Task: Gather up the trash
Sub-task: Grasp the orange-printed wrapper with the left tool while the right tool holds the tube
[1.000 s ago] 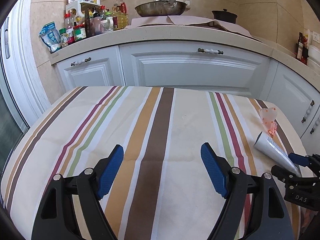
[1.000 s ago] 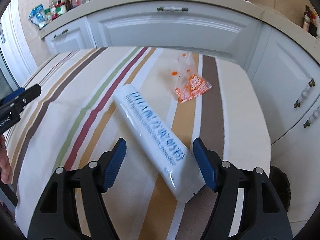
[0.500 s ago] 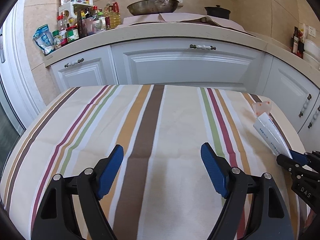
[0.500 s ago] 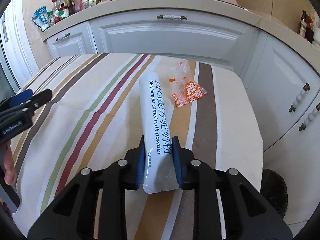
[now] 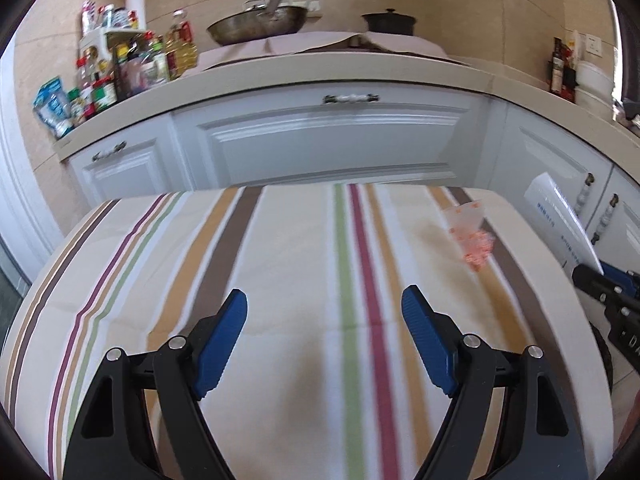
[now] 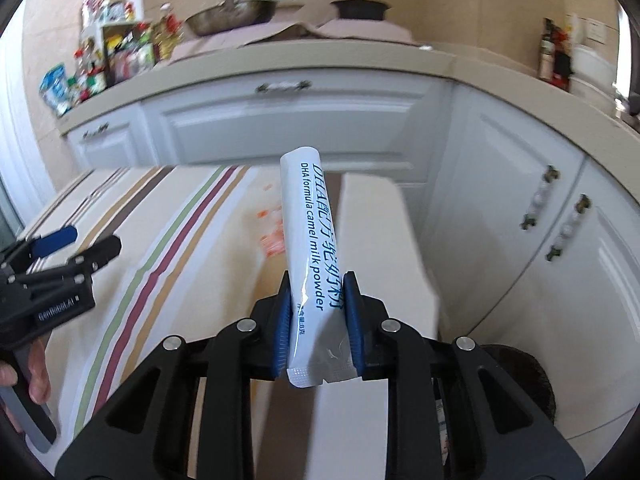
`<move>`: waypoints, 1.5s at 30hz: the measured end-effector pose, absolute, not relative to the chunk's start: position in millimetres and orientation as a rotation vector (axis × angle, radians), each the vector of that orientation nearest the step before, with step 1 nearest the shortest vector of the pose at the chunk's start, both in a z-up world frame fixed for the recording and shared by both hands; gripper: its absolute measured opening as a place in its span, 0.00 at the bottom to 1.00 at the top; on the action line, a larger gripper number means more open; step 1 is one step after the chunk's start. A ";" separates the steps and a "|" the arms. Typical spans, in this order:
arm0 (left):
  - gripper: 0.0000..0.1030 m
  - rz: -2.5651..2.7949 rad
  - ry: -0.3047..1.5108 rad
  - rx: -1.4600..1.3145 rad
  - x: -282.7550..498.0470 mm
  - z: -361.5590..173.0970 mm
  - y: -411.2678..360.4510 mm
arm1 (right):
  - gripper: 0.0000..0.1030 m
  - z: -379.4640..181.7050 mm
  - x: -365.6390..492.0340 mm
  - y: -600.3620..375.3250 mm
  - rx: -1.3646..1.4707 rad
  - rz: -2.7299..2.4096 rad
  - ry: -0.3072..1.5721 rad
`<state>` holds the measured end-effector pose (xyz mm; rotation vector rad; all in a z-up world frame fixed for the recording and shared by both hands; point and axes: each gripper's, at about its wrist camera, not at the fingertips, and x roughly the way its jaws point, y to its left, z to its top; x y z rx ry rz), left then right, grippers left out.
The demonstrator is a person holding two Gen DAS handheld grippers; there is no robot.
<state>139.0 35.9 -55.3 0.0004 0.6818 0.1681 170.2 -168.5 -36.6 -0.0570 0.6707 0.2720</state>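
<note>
Your right gripper (image 6: 316, 312) is pinching the milk powder sachet (image 6: 310, 240) near its bottom seam; its jaws have just been closing, with the sachet between them, and now it sits clear of the striped tablecloth (image 6: 168, 240), sticking out forward and up. So step in hand: first piece of trash picked, carry phase. Next move, as I read it: take it to a bin. The dark round thing (image 6: 516, 376) low right by the table edge could be that, can't confirm. Keep the pinch firm, since the sachet is slick film held at one end. Left gripper (image 5: 324, 320) is spread wide, empty, over the cloth. Orange snack wrapper (image 5: 472, 236) lies on the table's far right, likely the next pick. Room: kitchen, white cabinets (image 5: 328, 144), beige counter (image 5: 360, 68) with wok (image 5: 256, 26), dark pot (image 5: 388, 22), bottles (image 5: 132, 64).
</note>
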 end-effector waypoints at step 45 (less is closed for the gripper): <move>0.19 0.014 0.837 0.121 251.9 -91.0 -78.8 | 0.23 -71.1 192.8 -334.5 0.123 0.037 0.642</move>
